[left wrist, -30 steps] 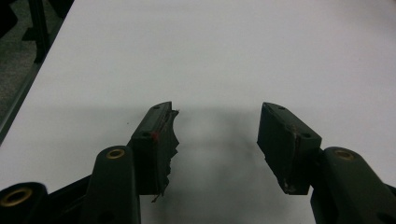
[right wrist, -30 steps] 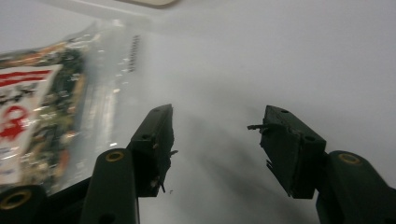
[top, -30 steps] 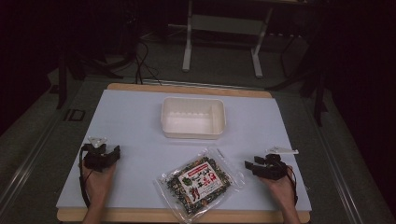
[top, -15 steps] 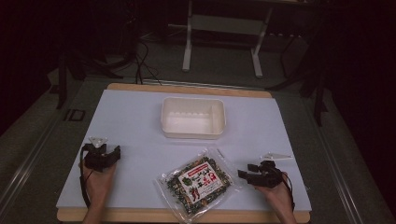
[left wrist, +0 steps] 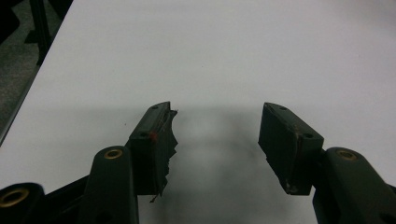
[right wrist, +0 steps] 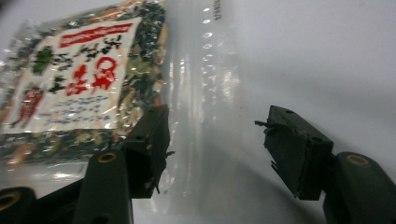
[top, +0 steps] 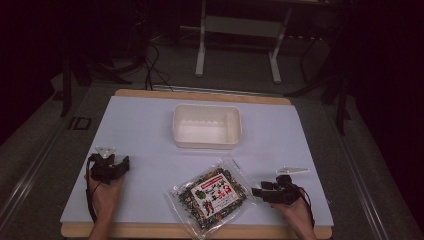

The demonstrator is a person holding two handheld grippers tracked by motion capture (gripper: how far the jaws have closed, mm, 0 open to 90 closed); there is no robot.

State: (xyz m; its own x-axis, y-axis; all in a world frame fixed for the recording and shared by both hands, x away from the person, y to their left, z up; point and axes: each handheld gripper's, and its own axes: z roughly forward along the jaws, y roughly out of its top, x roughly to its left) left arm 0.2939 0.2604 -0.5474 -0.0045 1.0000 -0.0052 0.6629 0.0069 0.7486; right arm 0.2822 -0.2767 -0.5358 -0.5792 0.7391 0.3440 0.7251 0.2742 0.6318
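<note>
As right gripper [top: 256,191] has slid to the snack bag [top: 212,196] | fingers apart astride its clear edge, unclamped | left gripper [top: 125,162] apart, idle | pickup imminent

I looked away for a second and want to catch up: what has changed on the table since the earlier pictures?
The right gripper has slid leftward to the clear edge of the snack bag. Its jaws, which were just closing a little, now straddle that edge but stand open, not gripping. The left gripper, open over bare table, the bag and the white container stayed where they were.
</note>
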